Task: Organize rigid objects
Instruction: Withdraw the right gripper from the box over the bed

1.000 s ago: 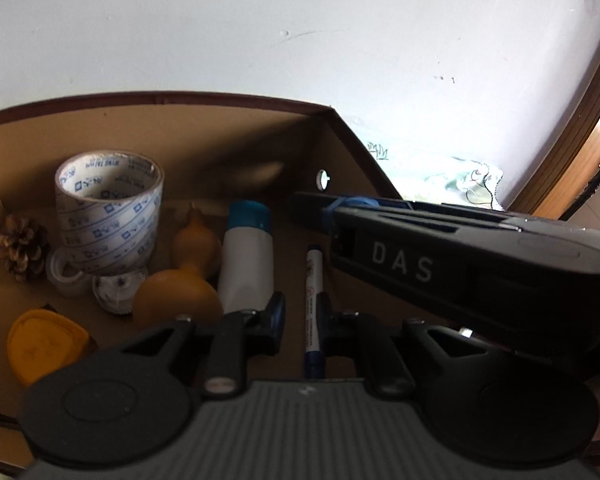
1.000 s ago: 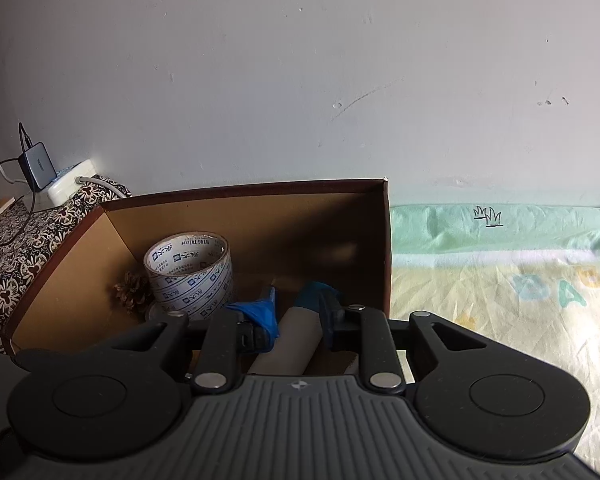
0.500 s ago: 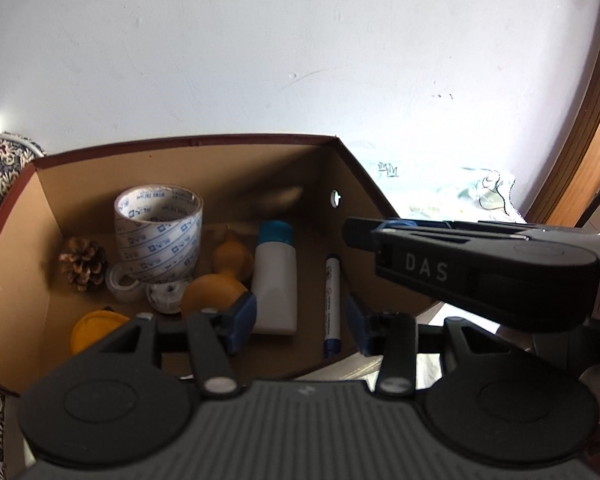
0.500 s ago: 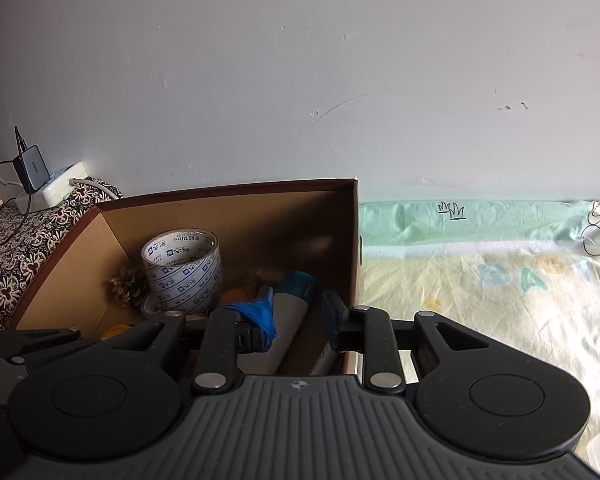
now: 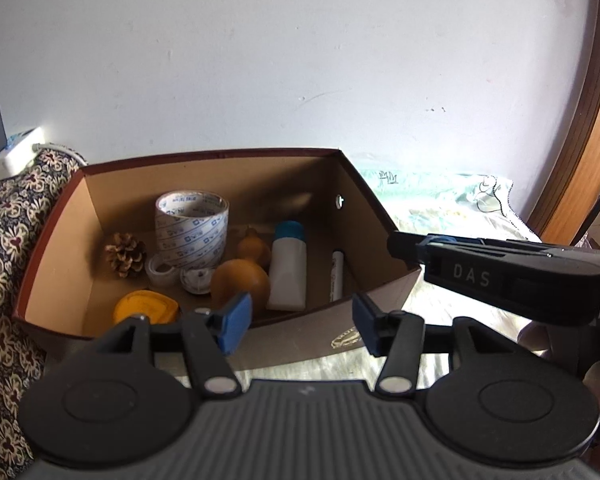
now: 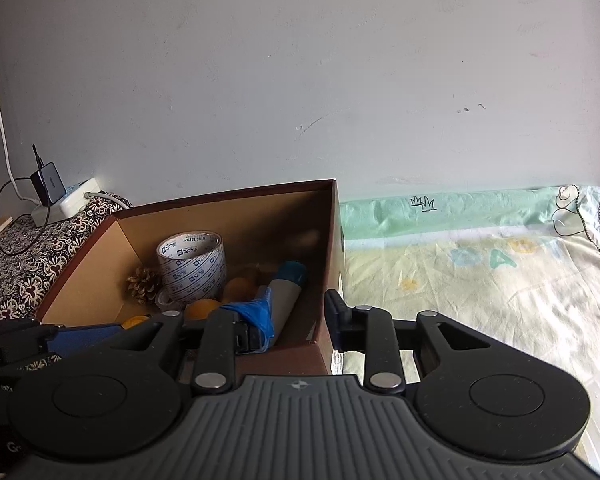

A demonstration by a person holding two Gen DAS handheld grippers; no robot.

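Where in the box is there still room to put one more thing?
The cardboard box has bare floor along its left wall, beside the pine cone and behind the yellow lid. There is another bare strip behind the white tube and marker. The middle is crowded: tape roll, small tape rolls and gourd sit bunched together.

I am in a bedroom at home: my cardboard box sits on a bed spread with a pale, cartoon-printed sheet pushed against a plain, scuffed white wall. Beside it lies a dark floral cloth with a power strip and charger, and a wooden door frame stands at the far side.
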